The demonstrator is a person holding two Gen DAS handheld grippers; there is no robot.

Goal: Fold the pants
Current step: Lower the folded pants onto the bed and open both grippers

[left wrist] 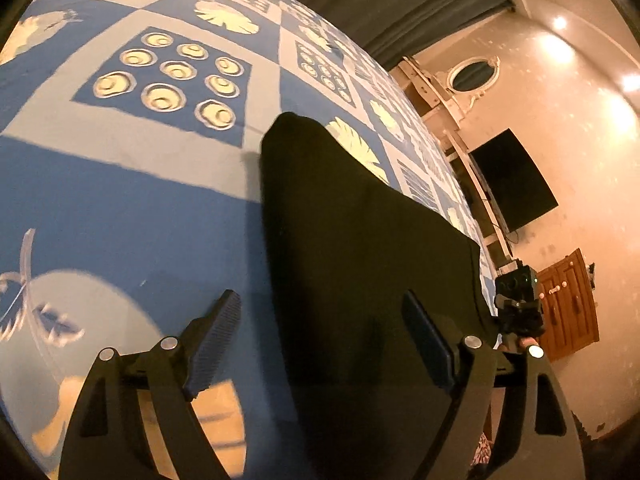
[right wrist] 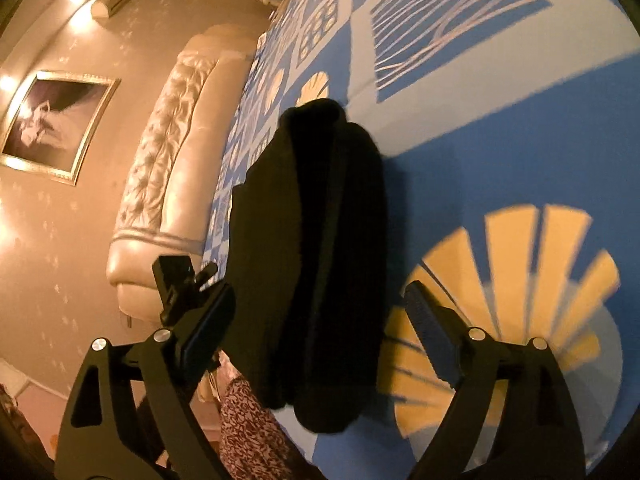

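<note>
With both tongs, left tongs [left wrist: 324, 344] and right tongs [right wrist: 320, 328], released and spread wide, I leave the folded pants [right wrist: 316, 248] lying flat on the bed [left wrist: 132, 216], compact and ungripped.

A home bedroom: a bed [left wrist: 120, 200] under a blue patterned cover, tufted headboard [right wrist: 168, 128], framed picture [right wrist: 56, 124], wall television [left wrist: 516, 180].

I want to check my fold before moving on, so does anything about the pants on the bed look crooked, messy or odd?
Nothing stands out. The black pants lie folded in a compact stack on the blue patterned bedspread; layered edges show along the stack but nothing trails loose. The left tool and right tool are both open, gripping nothing.
</note>
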